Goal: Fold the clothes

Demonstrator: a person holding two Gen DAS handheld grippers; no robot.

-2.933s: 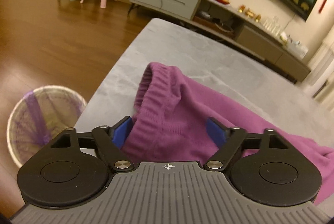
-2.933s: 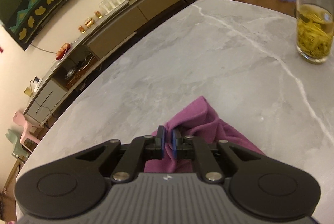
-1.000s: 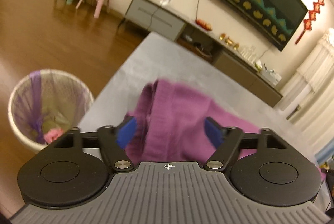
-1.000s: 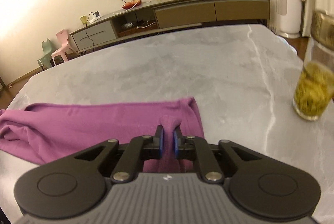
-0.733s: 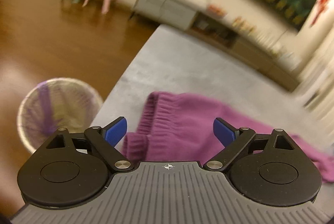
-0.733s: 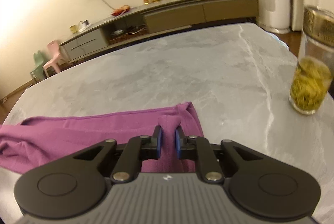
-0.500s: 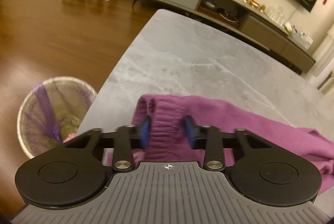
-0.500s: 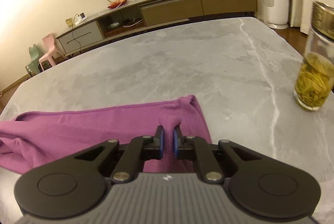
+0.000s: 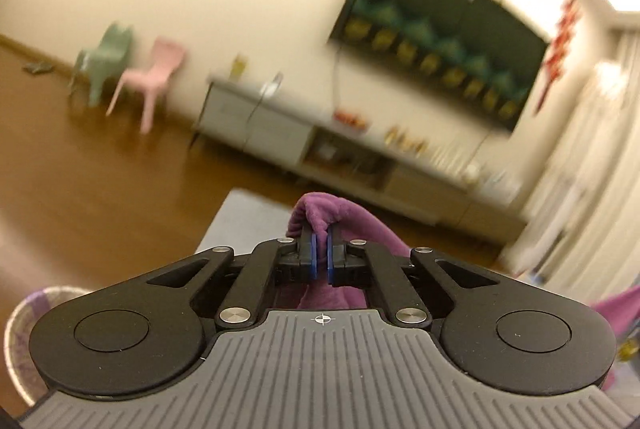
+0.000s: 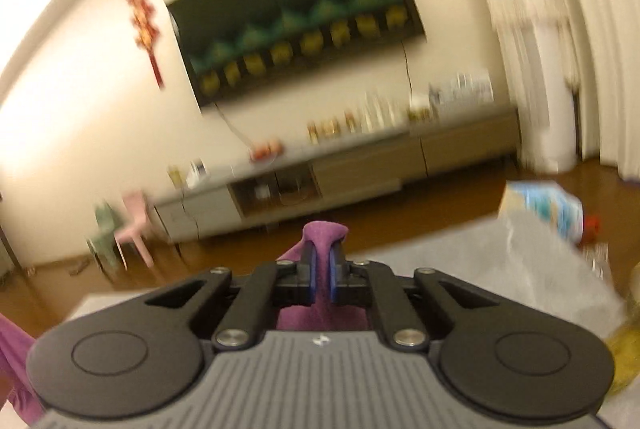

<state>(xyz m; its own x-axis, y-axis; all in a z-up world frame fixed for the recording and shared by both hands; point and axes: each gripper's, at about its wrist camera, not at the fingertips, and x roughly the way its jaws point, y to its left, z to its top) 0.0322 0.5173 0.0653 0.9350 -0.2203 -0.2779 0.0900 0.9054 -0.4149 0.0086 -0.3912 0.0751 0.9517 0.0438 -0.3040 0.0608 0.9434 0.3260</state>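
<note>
Purple knit fabric bunches up between the blue pads of the left gripper [image 9: 319,244], whose jaws are clamped tight on a fold of the purple garment [image 9: 320,215], raised over the near corner of the grey marble table [image 9: 248,215]. Further right, the right gripper [image 10: 321,261] pinches another fold of the same cloth, its jaws closed on it. Behind both, blurred, stand a pink chair [image 9: 150,79], a low TV cabinet [image 10: 340,173] and a wall-mounted television [image 10: 296,13].

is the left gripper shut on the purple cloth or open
Shut on it. In the left wrist view the left gripper has its blue pads nearly together, with a fold of the purple cloth bunched between and over them.
</note>
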